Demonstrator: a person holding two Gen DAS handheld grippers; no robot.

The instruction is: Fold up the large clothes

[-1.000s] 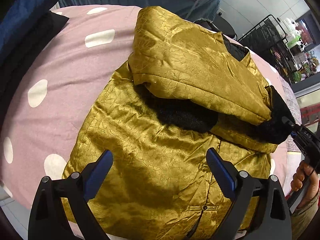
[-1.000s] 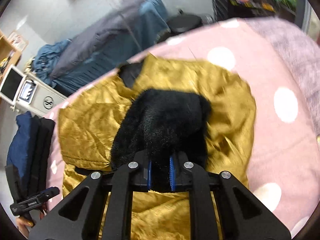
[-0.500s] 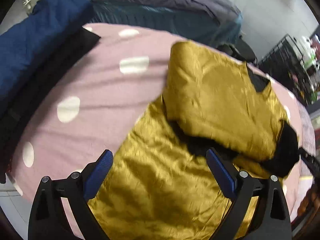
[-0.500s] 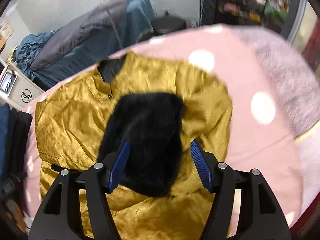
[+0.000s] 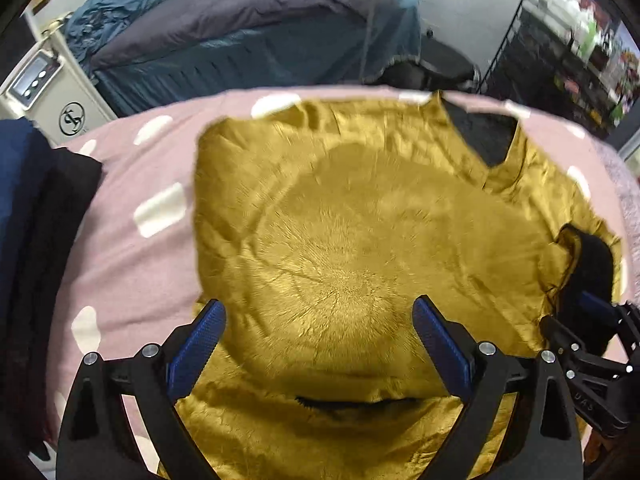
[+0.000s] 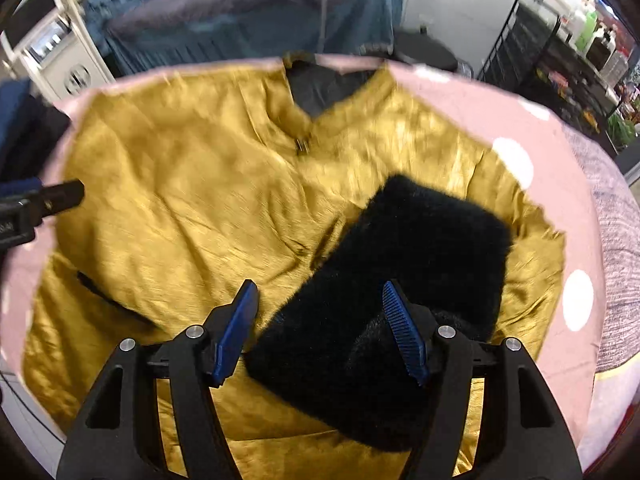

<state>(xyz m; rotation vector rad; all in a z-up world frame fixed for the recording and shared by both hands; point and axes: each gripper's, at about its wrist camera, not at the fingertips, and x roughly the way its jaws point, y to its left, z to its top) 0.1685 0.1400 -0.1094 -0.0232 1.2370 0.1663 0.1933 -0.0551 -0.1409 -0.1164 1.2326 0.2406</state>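
A shiny gold jacket (image 5: 344,216) with black fleece lining lies spread on a pink polka-dot bed cover (image 5: 132,248), its upper part folded down over the body. In the right wrist view the same jacket (image 6: 192,200) shows a turned-back black fleece flap (image 6: 404,280) on its right side. My left gripper (image 5: 318,338) hovers open above the folded gold panel, nothing between its fingers. My right gripper (image 6: 318,322) stands open just above the black flap, pads apart from it. The right gripper (image 5: 592,340) also shows at the right edge of the left wrist view.
Folded dark blue and black clothes (image 5: 28,248) are stacked at the bed's left edge. Behind the bed stand a blue-grey covered bed (image 5: 256,40), a white device (image 5: 44,92), and a black wire rack (image 5: 560,48) with bottles. A lilac blanket (image 6: 616,248) lies on the right.
My right gripper let go of the black fleece flap and opened; the flap now lies on the jacket. Both grippers shifted over the jacket and rolled, the left one moving toward the collar end.
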